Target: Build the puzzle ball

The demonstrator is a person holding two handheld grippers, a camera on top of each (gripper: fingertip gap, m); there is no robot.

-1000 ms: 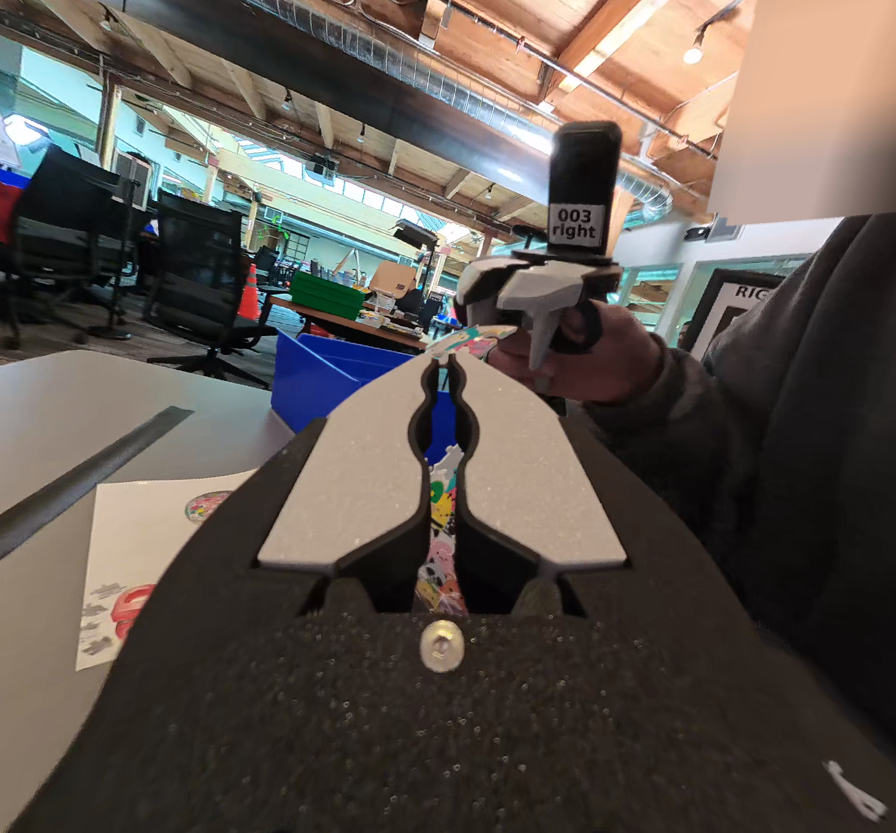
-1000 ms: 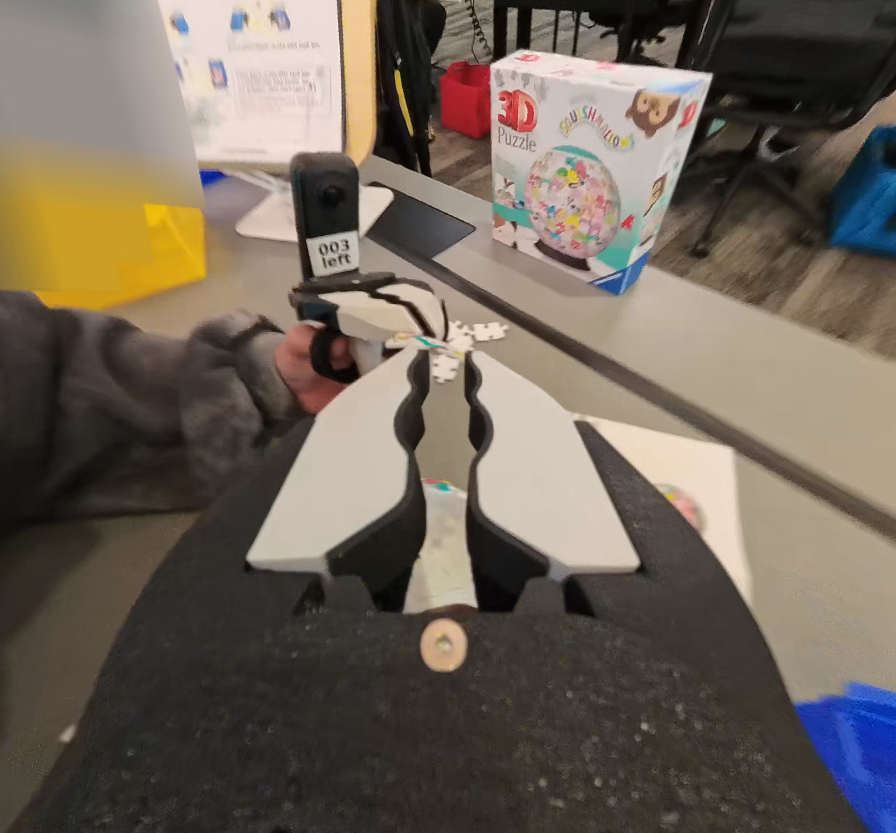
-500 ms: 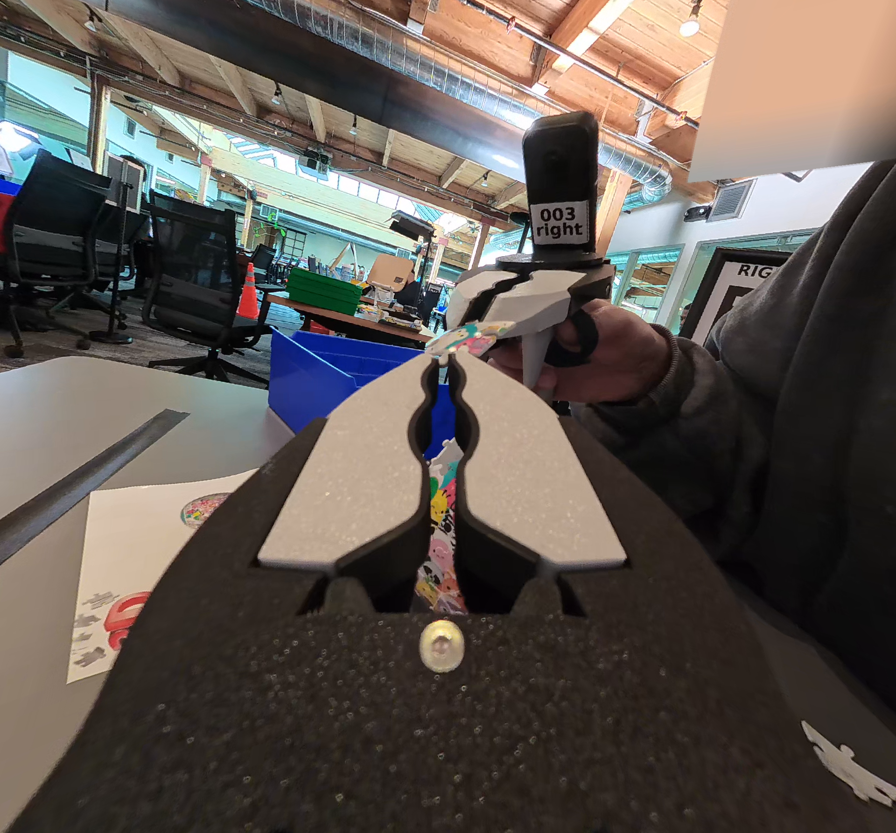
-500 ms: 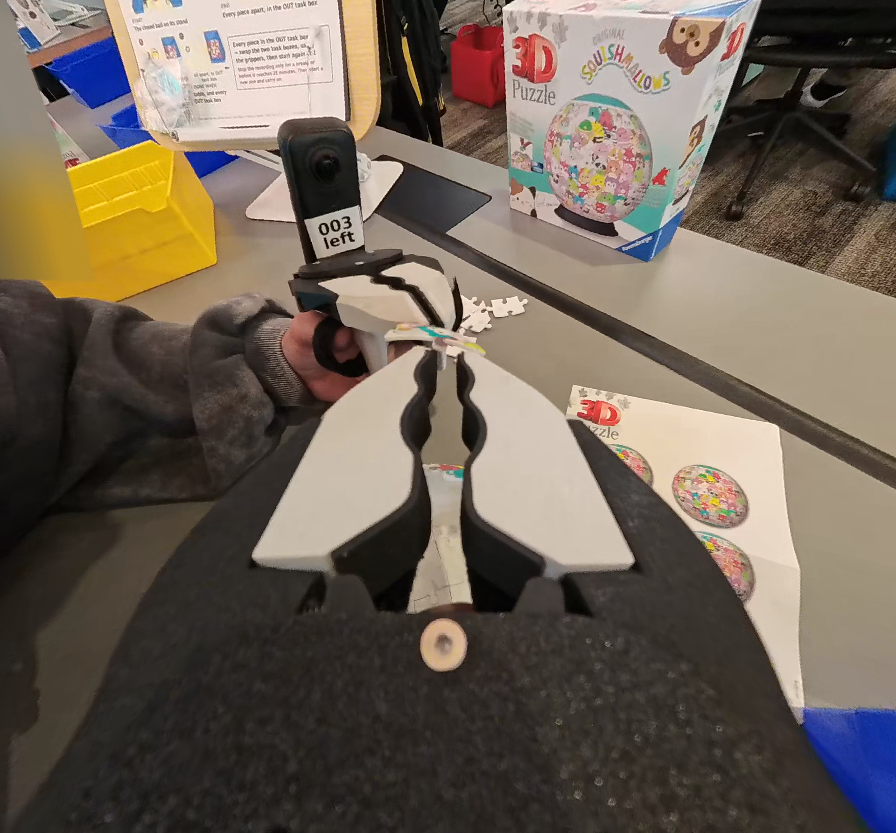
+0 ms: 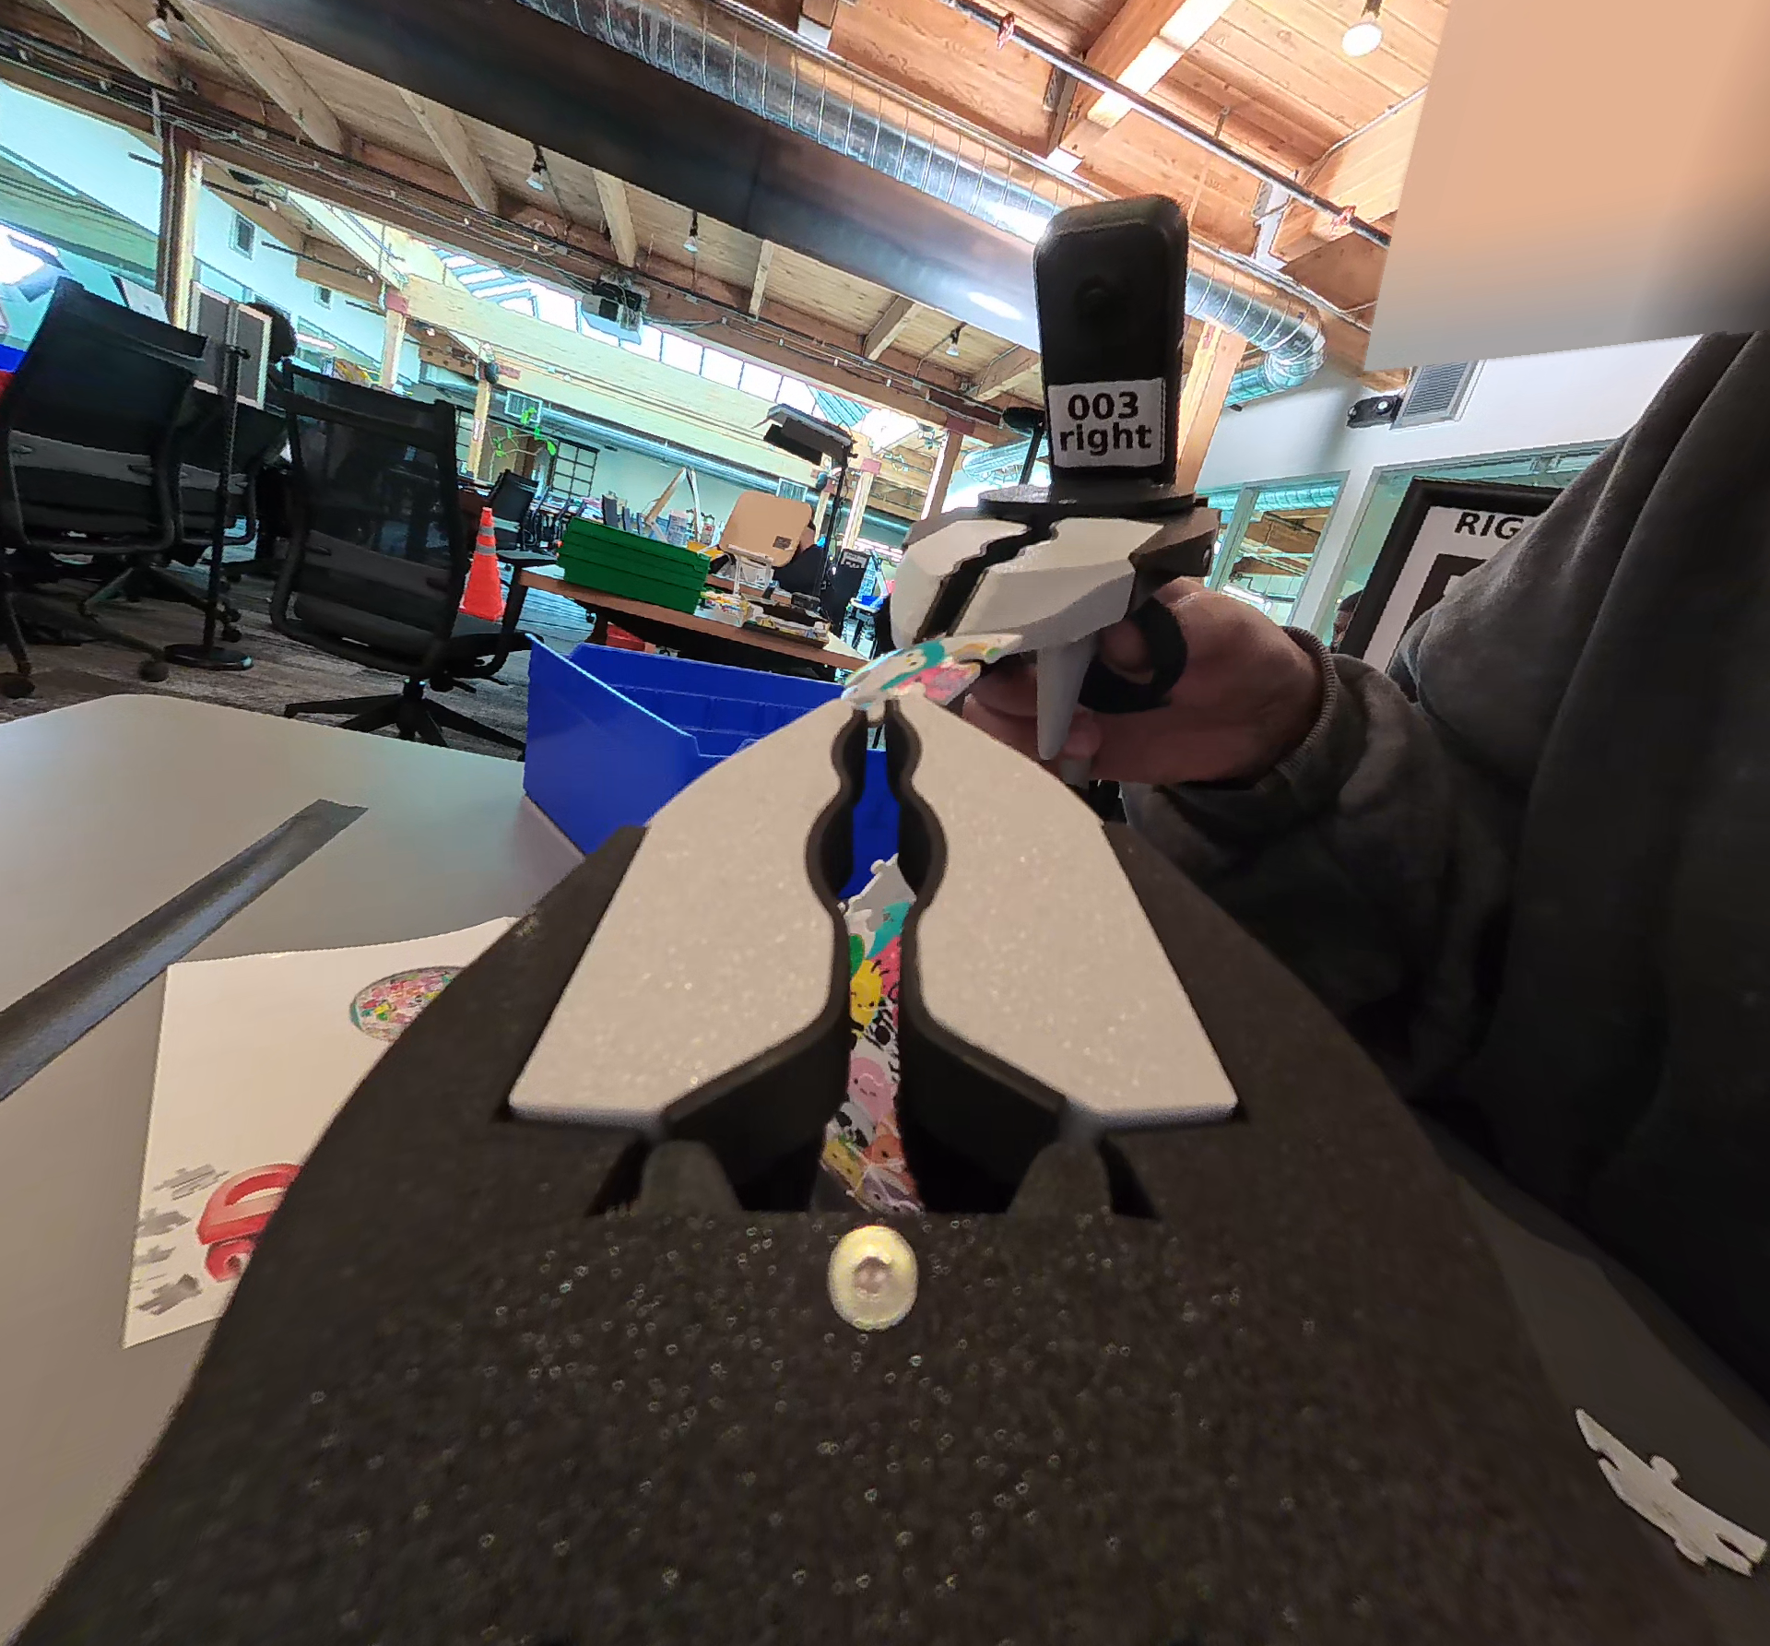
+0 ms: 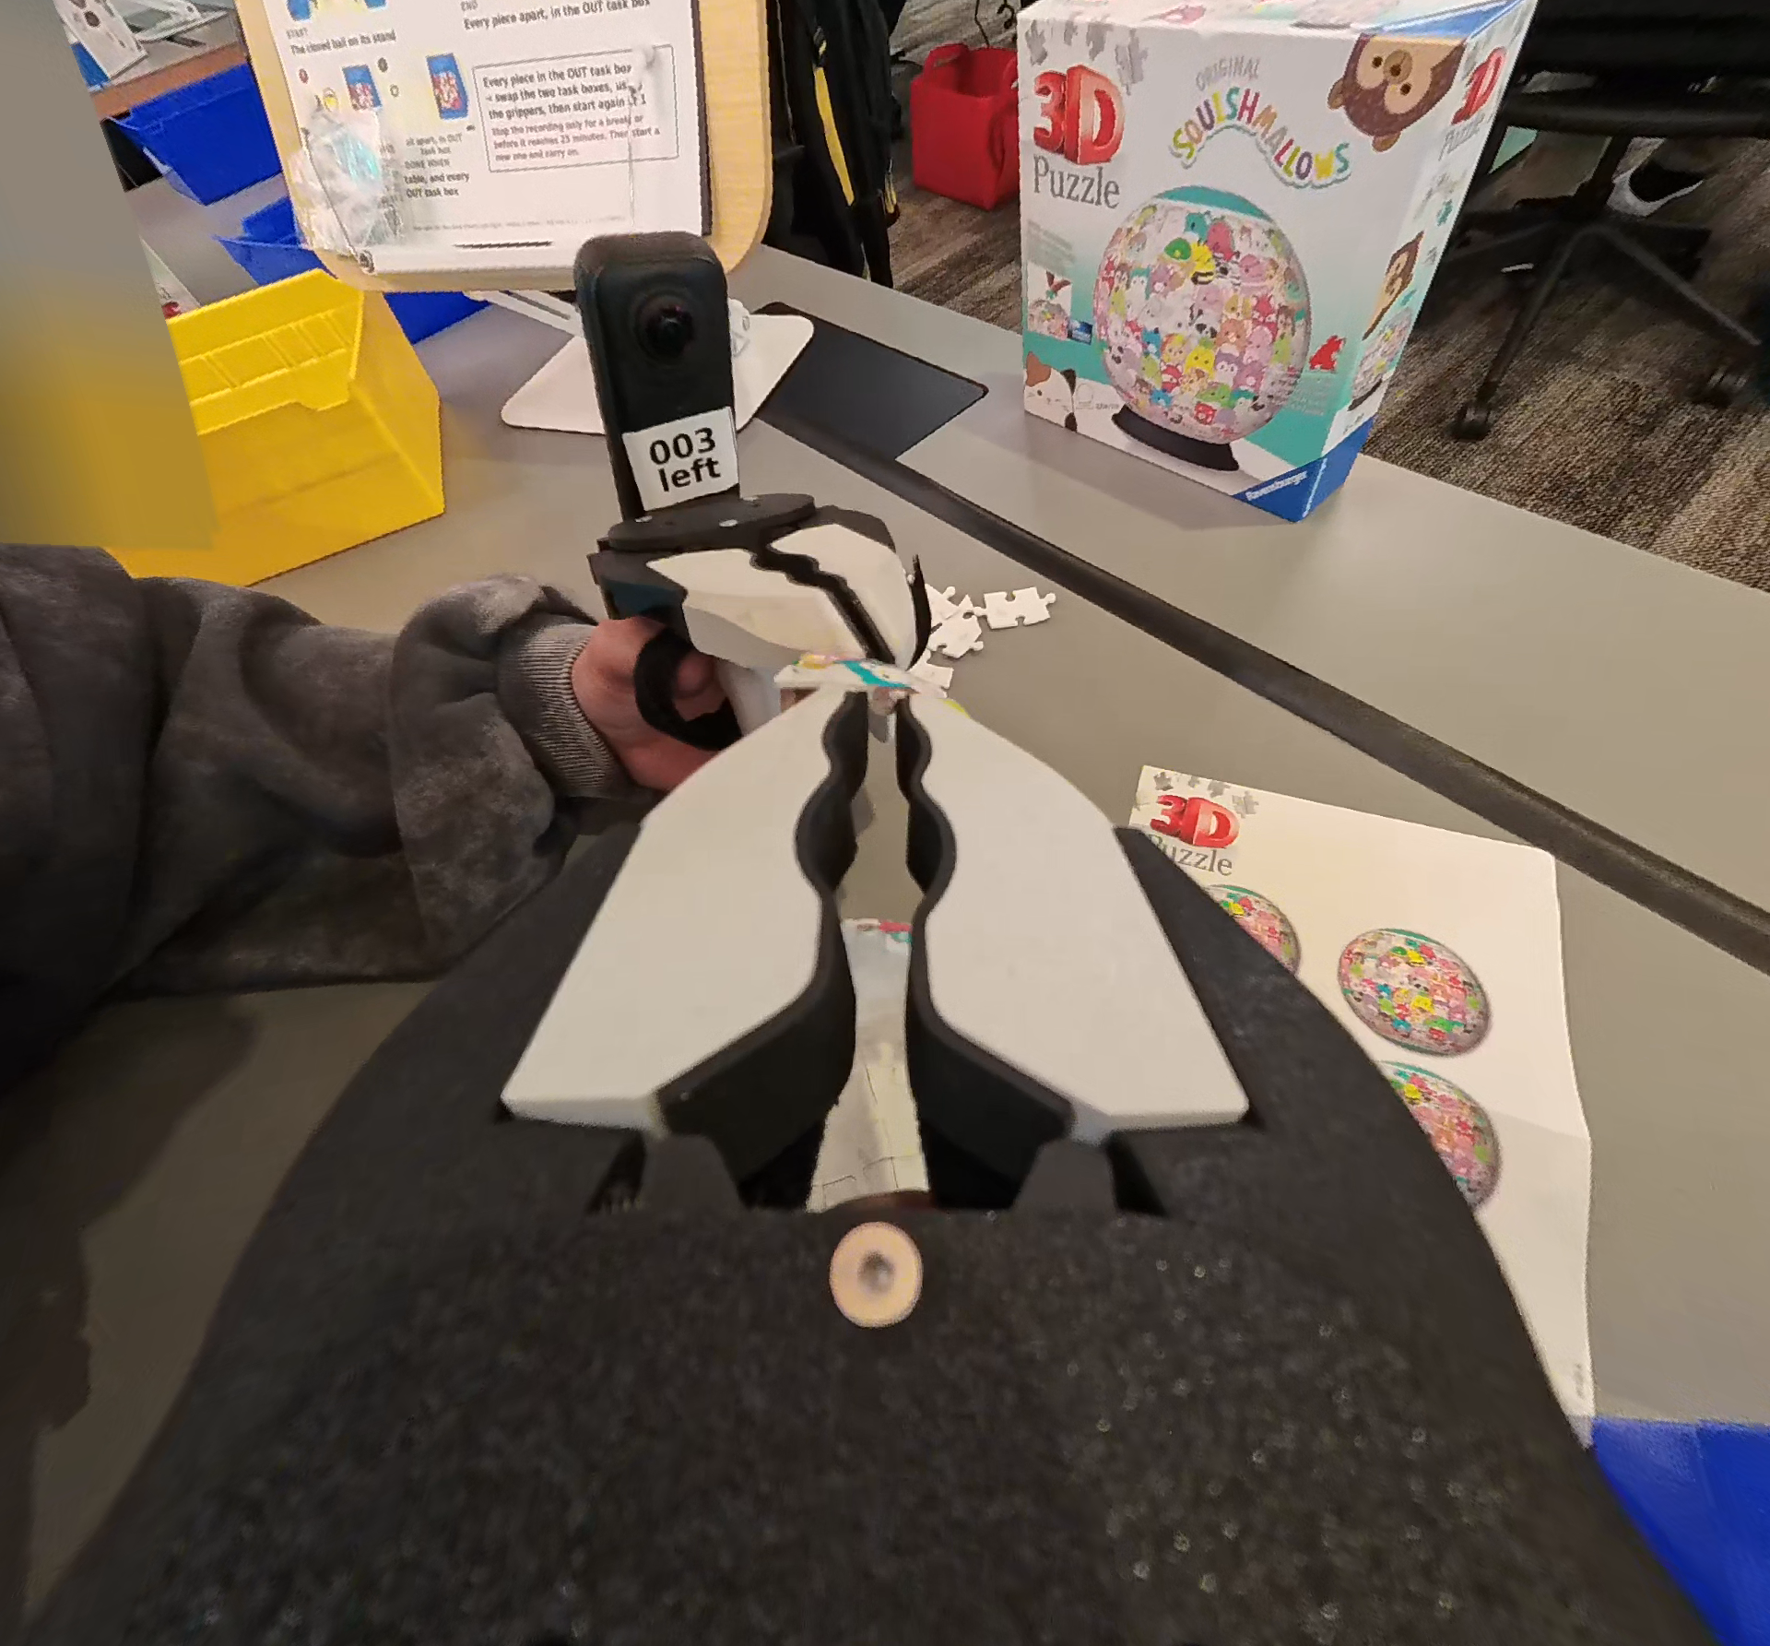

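Both grippers meet tip to tip above the grey table. My left gripper is shut on a colourful puzzle piece at its tips. The right gripper, held by a hand, touches the same spot from the far side. In the right wrist view my right gripper is shut on the colourful piece, with the left gripper just behind it. A strip of joined pieces shows through the finger gaps, coloured side in the left wrist view, white back in the right wrist view.
The puzzle box stands at the back right. A printed sheet lies on the table and also shows in the left wrist view. Loose white pieces, a yellow bin, a blue bin and a sign stand surround the work spot.
My right gripper's fingers have closed from a wider gap onto the piece. Both grippers stayed tip to tip and shifted slightly. The left gripper stayed shut.
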